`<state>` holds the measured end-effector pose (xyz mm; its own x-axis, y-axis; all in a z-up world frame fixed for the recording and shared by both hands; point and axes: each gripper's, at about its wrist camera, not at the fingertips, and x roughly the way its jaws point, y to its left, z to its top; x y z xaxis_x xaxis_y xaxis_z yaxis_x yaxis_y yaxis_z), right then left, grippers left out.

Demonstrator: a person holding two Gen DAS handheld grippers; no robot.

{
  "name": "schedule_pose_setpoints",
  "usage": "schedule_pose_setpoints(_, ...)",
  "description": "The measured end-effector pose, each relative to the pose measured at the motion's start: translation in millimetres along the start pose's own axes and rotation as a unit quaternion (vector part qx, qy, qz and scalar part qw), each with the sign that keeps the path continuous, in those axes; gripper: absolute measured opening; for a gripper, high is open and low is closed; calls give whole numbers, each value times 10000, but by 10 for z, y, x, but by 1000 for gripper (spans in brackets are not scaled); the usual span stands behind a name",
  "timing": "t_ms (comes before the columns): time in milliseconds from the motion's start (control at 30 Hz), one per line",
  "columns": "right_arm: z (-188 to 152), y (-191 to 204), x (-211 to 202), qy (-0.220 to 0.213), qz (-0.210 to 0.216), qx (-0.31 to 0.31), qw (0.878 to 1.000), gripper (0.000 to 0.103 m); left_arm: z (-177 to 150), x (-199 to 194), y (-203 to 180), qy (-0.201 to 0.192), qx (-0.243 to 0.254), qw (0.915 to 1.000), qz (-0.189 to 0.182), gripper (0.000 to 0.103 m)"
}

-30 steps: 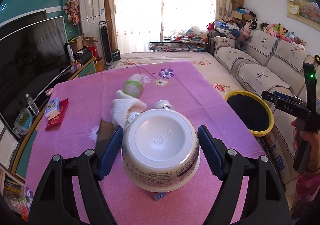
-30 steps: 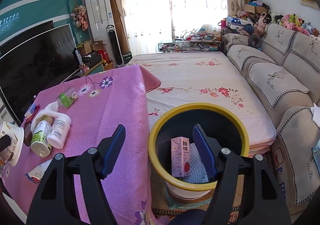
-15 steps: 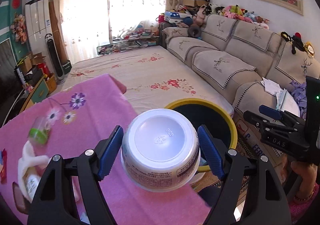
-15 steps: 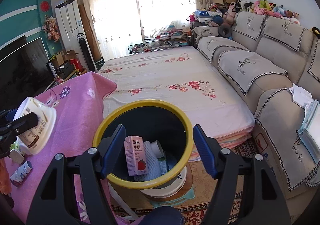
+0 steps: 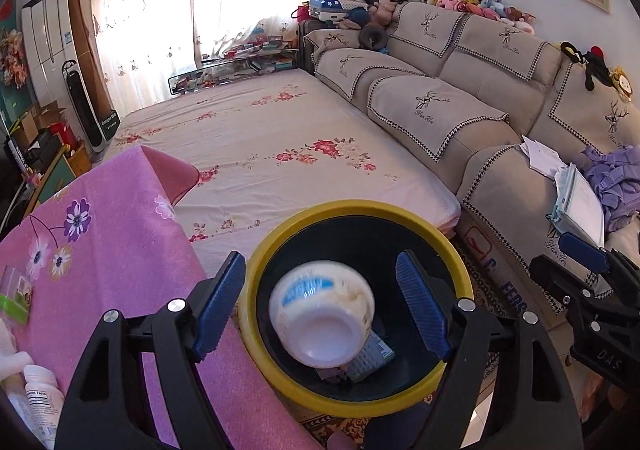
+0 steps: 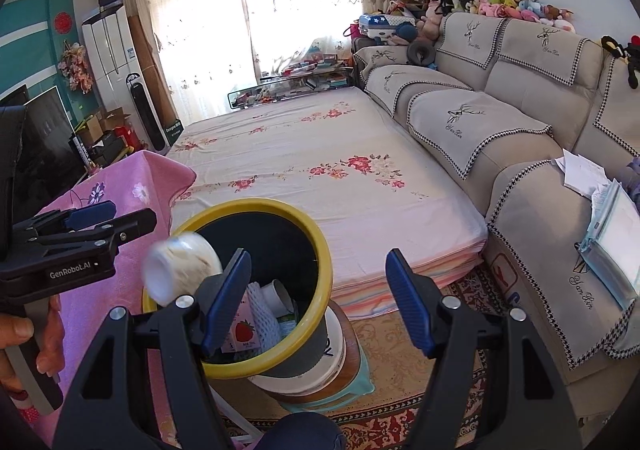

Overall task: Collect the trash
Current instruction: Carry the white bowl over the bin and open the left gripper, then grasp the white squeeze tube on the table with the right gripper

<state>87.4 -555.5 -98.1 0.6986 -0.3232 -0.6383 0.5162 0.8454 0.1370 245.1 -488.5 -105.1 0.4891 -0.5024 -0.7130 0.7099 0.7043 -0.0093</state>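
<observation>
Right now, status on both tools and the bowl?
Left tool open, jaws just widened, nothing between pads. White bowl loose, blurred, over the yellow-rimmed bin. Right tool open, empty. Nothing in the way.

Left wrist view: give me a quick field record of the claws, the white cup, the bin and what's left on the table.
left claw: open, jaws just widened, nothing pressed between the pads
white cup: released, blurred, bottom toward the camera, over the bin's mouth
bin: yellow rim, black inside, beside the pink table edge
bin contents: strawberry milk carton, white foam net, other pieces unclear
right claw: open, empty, just right of the bin
pink tablecloth: white pill bottle and green-labelled item remain at the left edge
</observation>
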Motion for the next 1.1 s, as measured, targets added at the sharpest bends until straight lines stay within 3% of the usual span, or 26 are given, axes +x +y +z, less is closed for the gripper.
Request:
schedule_pose_setpoints(33,-4,-1,-8,-4,-13,-16,10000,67,3,-47,16,-59,-43,10000,-20,89)
schedule_pose_setpoints(200,-35,89,-44,2,50,-98,9999,67,-81,-627,168,-492,-143,9986,147,98)
schedule_pose_setpoints(300,-57,223,-83,14,161,-195,9997,67,-256,-1069,374,-595,-256,9974,319,98)
schedule_pose_setpoints(500,-142,683,-138,113,584,-605,9964,69,-791,-1879,1017,-688,-766,9919,739,98)
schedule_pose_setpoints(633,-263,1193,-186,232,988,-1065,9891,69,-1281,-2385,1557,-713,-1190,9821,1278,98)
schedule_pose_setpoints(833,-581,2127,-295,577,1944,-1906,9605,69,-1986,-2974,2201,-730,-1781,9567,2183,98)
schedule_pose_setpoints(967,-824,2708,-449,840,2730,-2421,9273,69,-2340,-3168,2483,-678,-2100,9480,2291,98)
schedule_pose_setpoints(1100,-1068,3173,-682,831,3122,-3007,8974,73,-2567,-3250,2630,-652,-2245,9454,2272,98)
